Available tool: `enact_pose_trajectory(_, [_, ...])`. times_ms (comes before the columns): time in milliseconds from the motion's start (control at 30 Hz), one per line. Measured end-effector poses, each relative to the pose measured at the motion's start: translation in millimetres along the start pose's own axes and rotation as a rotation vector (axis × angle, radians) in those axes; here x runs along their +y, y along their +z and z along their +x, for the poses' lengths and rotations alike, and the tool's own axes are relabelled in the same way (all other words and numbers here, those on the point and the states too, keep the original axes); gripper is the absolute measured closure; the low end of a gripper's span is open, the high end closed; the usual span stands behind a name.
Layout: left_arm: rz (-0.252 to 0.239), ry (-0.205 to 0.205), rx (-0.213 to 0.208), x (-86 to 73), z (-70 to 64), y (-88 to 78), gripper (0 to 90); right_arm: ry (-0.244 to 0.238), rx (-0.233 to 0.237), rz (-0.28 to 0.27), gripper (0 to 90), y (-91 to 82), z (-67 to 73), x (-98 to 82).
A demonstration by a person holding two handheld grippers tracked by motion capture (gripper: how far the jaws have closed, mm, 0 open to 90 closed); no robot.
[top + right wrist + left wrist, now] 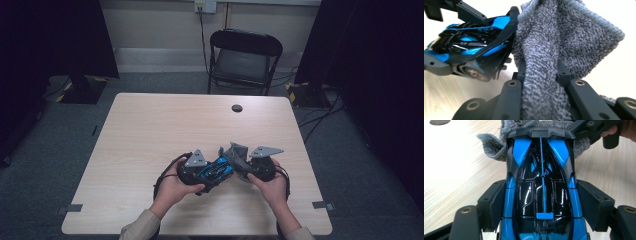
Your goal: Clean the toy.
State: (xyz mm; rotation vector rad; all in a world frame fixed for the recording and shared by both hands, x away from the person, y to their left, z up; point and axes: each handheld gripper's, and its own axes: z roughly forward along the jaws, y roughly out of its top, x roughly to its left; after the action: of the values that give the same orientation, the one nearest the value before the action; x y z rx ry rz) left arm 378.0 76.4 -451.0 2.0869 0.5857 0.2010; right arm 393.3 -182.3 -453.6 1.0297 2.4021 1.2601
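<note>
Left gripper [541, 207] jaws pinch toy car [541, 185] lengthwise, tail toward cloth [564, 50] clamped by right gripper [541, 75].

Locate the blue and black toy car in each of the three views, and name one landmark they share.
High view: the toy car sits low and centre, between the two hands.
Left gripper view: it fills the centre, seen from above, clamped between the black jaws of the left gripper.
Right gripper view: it is at upper left, tilted.
Shared landmark: the grey cloth against the car's end.
</note>
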Motion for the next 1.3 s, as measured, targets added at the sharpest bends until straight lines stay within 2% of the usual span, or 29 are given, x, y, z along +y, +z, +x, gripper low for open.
enact_pose_trajectory(167, [0.0,-0.009,0.007,-1.8,2.2,-0.4,27.6,0.005,0.032,-0.002,72.7,-0.3,0.3,-1.0])
enact_pose_trajectory(467, [0.006,-0.01,0.027,-1.8,7.3,-1.8,27.6,0.0,0.046,-0.01,72.6,-2.3,2.1,-2.3])
enact_pose_trajectory(767, [0.003,-0.027,0.058,-1.9,14.8,-5.9,27.6,-0.04,0.051,-0.012,72.7,-10.8,9.4,-4.5])
enact_pose_trajectory(1033, [-0.006,-0.034,0.061,0.4,16.1,-9.6,27.6,-0.055,0.076,-0.011,72.7,-16.2,11.8,-10.2])
enact_pose_trajectory(1167, [-0.015,-0.023,0.043,1.4,13.1,-12.1,27.6,-0.041,0.038,-0.008,72.8,-19.6,6.5,-14.3])
enact_pose_trajectory(1200, [-0.015,-0.009,0.037,2.3,11.0,-13.1,27.6,-0.034,0.021,-0.009,72.8,-20.8,3.2,-14.6])
enact_pose_trajectory(1233, [-0.023,-0.005,0.022,3.4,7.4,-13.2,27.6,-0.003,-0.009,-0.016,72.8,-22.4,-5.3,-13.7])
enact_pose_trajectory(1267, [-0.023,-0.005,0.022,3.4,7.4,-13.2,27.6,-0.003,-0.009,-0.016,72.8,-22.4,-5.3,-13.7])
enact_pose_trajectory(1300, [-0.027,-0.002,0.008,5.1,3.4,-12.1,27.6,0.004,-0.042,-0.019,72.8,-22.0,-12.3,-8.2])
